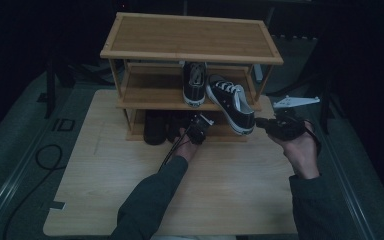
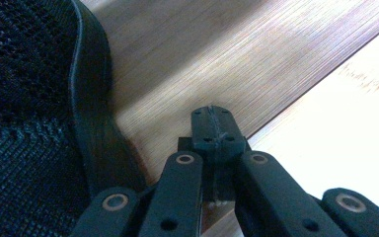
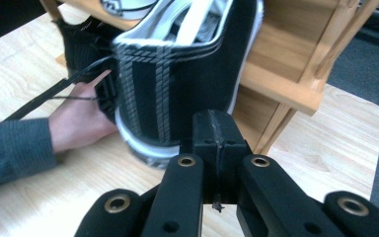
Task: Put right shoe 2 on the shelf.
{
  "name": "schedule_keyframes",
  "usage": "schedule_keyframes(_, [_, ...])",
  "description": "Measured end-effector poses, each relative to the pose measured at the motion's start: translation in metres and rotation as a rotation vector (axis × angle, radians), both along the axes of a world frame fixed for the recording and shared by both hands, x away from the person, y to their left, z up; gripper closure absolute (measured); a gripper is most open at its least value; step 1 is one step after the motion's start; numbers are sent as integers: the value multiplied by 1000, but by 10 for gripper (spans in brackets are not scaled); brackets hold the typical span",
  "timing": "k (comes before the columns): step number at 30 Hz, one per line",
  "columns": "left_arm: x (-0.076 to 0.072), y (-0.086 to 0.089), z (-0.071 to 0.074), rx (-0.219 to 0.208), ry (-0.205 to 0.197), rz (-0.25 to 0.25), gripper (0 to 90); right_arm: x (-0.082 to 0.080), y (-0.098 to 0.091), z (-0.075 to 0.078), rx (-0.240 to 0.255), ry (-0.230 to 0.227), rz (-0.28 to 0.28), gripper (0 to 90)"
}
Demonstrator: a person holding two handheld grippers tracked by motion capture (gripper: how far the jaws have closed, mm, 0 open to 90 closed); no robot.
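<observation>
Two black-and-white sneakers sit on the middle shelf of a wooden shoe rack on the bench in the high view. One upright sneaker stands straight; the tilted sneaker hangs heel-down over the shelf edge. The left gripper reaches toward the bottom shelf, near a dark mesh shoe. The right gripper hovers just beside the tilted sneaker's heel.

In the left gripper view, the jaws are pressed together, empty, beside the mesh shoe.

In the right gripper view, the jaws are pressed together, holding nothing, just short of the tilted sneaker's heel.
</observation>
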State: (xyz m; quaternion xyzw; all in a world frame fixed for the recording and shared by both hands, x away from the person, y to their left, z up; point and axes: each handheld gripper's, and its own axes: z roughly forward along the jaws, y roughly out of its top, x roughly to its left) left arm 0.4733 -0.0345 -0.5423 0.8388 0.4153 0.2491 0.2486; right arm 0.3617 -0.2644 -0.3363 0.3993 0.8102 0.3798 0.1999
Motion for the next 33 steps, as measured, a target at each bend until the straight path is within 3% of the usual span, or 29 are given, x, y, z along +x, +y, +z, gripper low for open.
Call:
schedule_keyframes(4, [0, 0, 0, 0, -2, 1, 900, -14, 1, -5, 20, -16, 14, 900])
schedule_keyframes(9, [0, 0, 0, 0, -1, 0, 900, -26, 8, -13, -11, -12, 49, 900])
schedule_keyframes(15, [0, 0, 0, 2, -1, -2, 900, -23, 10, -19, -15, 3, 50, 900])
schedule_keyframes(22, [0, -1, 0, 4, -5, 0, 900, -23, 11, -15, 3, -6, 45, 900])
schedule_keyframes(33, [-1, -1, -1, -6, -9, 3, 900, -20, 29, -13, 12, -16, 91, 900])
